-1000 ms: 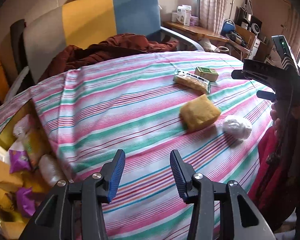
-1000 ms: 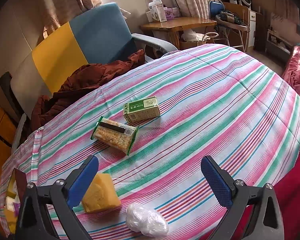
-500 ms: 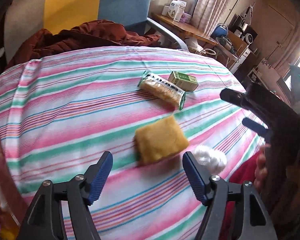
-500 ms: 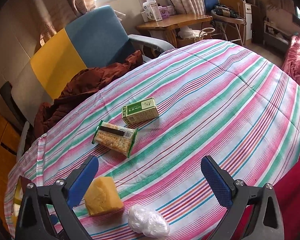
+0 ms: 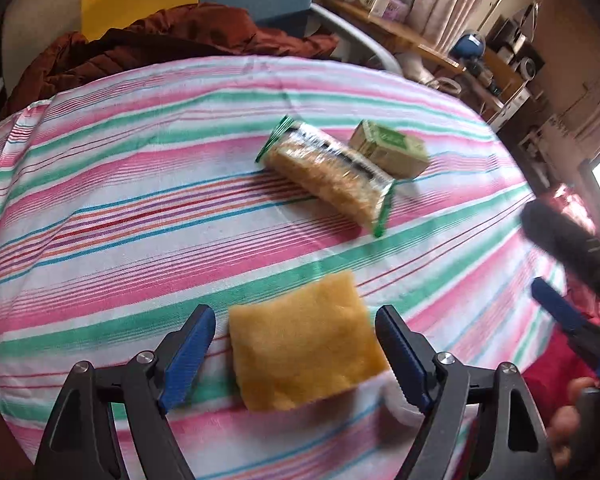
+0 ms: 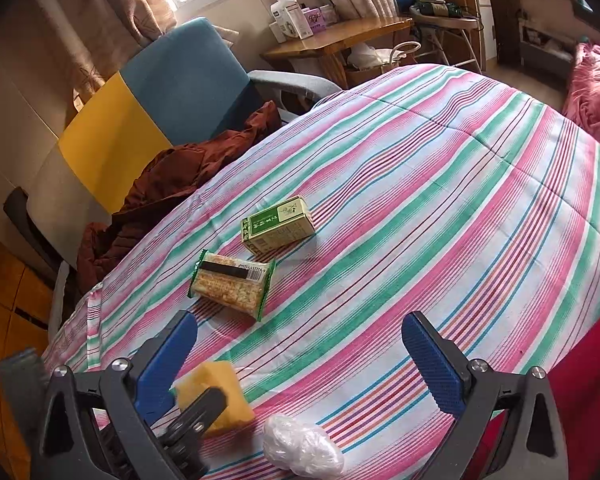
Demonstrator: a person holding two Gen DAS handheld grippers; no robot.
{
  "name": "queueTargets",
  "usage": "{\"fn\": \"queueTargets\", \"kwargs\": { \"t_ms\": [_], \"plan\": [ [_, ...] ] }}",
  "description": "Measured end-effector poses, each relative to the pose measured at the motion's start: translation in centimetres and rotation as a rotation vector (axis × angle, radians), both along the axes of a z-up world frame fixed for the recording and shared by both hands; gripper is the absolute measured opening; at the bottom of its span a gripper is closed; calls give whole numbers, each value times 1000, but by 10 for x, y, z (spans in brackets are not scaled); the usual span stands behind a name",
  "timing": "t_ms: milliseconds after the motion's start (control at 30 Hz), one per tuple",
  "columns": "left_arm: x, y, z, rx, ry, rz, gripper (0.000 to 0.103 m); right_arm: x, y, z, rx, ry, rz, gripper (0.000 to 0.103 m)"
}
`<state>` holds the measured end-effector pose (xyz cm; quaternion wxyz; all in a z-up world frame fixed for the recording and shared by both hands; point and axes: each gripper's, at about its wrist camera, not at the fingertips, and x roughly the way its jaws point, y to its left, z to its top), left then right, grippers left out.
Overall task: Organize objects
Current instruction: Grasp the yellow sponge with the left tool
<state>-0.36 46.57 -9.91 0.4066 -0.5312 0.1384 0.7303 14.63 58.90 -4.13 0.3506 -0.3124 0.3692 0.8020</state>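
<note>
left gripper jaws just spread wide around the yellow pack; right gripper open, empty; green box print unreadable.

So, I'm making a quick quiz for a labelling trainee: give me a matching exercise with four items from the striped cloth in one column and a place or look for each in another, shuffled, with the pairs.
Things:
1. yellow sponge
2. green box
3. cracker packet
4. white plastic bundle

Descriptions:
A. clear wrapper with green ends and a barcode
B. between the open jaws of the left gripper, not touched
C. farthest from both grippers, beside the packet
D. crumpled, translucent, at the near edge of the cloth

Pairs: 1-B, 2-C, 3-A, 4-D
</note>
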Motion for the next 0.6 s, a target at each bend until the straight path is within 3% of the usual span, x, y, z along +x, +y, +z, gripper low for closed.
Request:
{"fn": "queueTargets", "kwargs": {
  "t_ms": [67, 167, 300, 600],
  "plan": [
    [-1, -4, -3, 17, -12, -1, 81, -1, 0, -1, -3, -5, 5, 103],
    [5, -11, -1, 42, 9, -43, 68, -4, 0, -3, -7, -17, 21, 103],
    [14, -22, 6, 38, 70, -89, 62, -9, -1, -7, -19, -36, 46, 103],
    [22, -81, 15, 37, 188, -58, 60, -24, -11, -17, -36, -96, 128, 103]
  ]
}}
